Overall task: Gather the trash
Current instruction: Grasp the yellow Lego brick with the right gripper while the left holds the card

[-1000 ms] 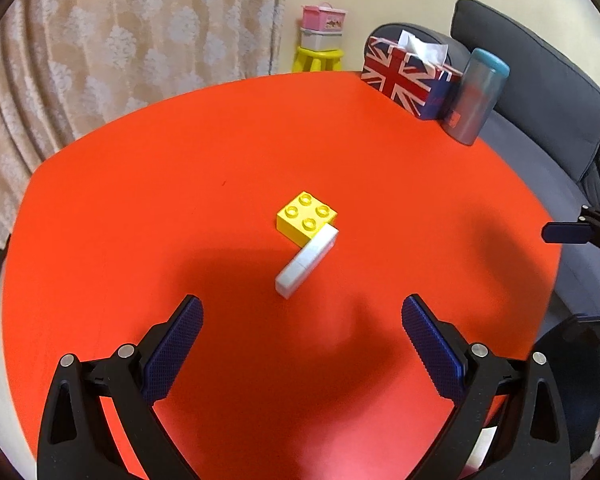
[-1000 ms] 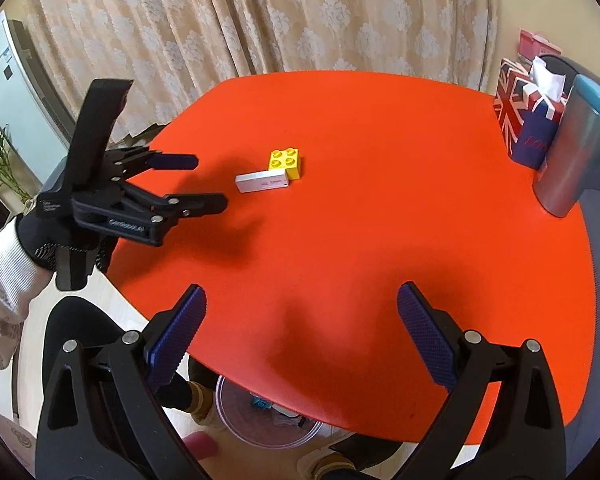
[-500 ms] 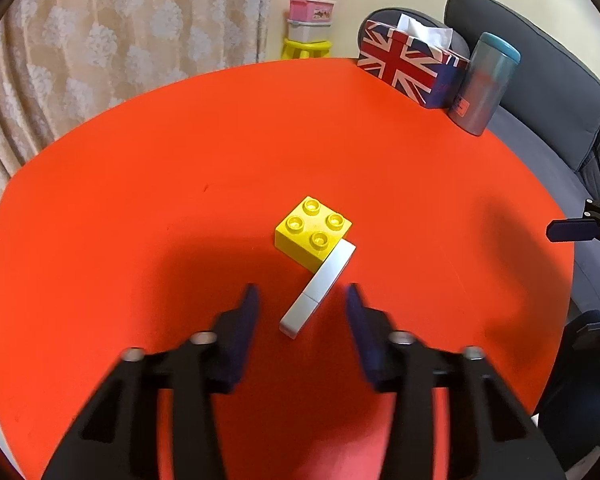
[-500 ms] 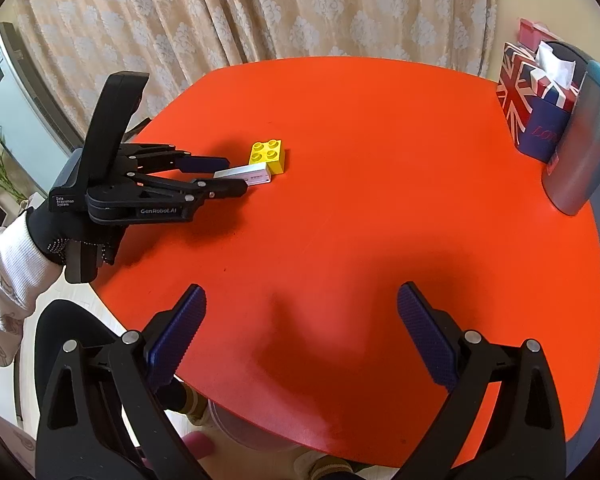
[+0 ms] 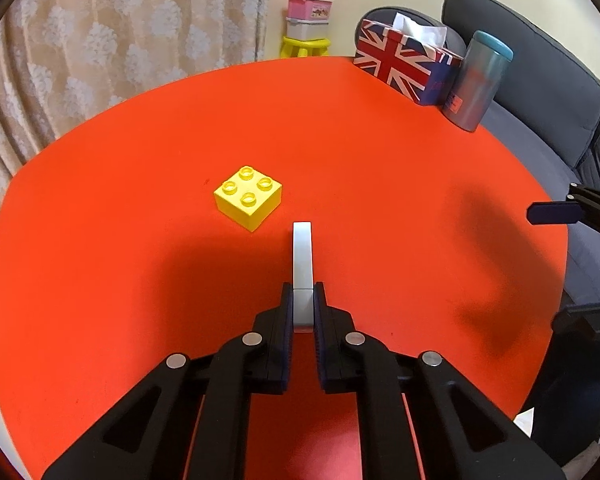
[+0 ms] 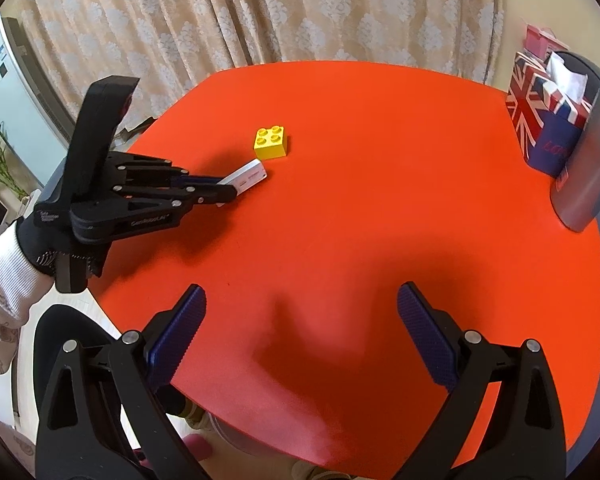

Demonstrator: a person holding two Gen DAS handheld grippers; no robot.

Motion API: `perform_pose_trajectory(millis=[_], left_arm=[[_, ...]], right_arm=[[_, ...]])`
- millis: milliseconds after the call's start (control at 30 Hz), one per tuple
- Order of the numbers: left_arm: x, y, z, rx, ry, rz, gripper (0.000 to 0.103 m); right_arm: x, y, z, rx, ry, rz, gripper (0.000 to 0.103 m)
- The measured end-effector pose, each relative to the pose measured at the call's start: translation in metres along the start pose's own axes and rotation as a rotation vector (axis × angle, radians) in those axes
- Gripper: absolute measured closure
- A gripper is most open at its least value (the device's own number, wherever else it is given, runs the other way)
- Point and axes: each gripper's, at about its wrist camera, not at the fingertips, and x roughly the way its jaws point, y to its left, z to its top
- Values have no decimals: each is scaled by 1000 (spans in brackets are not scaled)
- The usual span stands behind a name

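Here one white stick-shaped packet point(image 5: 302, 264) lies on the red table point(image 5: 380, 160), pinched at its near end by the left gripper point(image 5: 302, 308), whose jaws have just closed. One yellow brick point(image 5: 248, 195) sits just beside it. The right gripper point(image 6: 298, 332) hangs wide open, empty; one flag-print tissue box point(image 5: 400, 64) and one tumbler point(image 5: 478, 80) stand well apart.

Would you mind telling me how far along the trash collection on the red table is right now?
Nothing looks binned yet. In hand: the left gripper has just closed its fingers on the near end of the small white box, which lies apart from the yellow brick. The right gripper hangs open over the table, empty. Left: lifting the box and dropping it in a bin, none clearly visible.
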Motion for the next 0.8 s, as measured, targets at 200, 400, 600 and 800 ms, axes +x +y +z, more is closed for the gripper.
perform_pose_trajectory(millis=[200,400,600,800], left_arm=[[-15,8,-6,-36,-12,21,94],[-27,19,-10,-78,-18,52,94],[-33,30,-13,-106,-25,67,94],[-38,39,-17,-123,-32,75,94]], right_arm=[[10,5,18,-18,-8,1,8],[26,10,45,-45,-4,-1,8],[42,18,70,-91,4,-8,8],[67,28,93,-132,24,-12,8]])
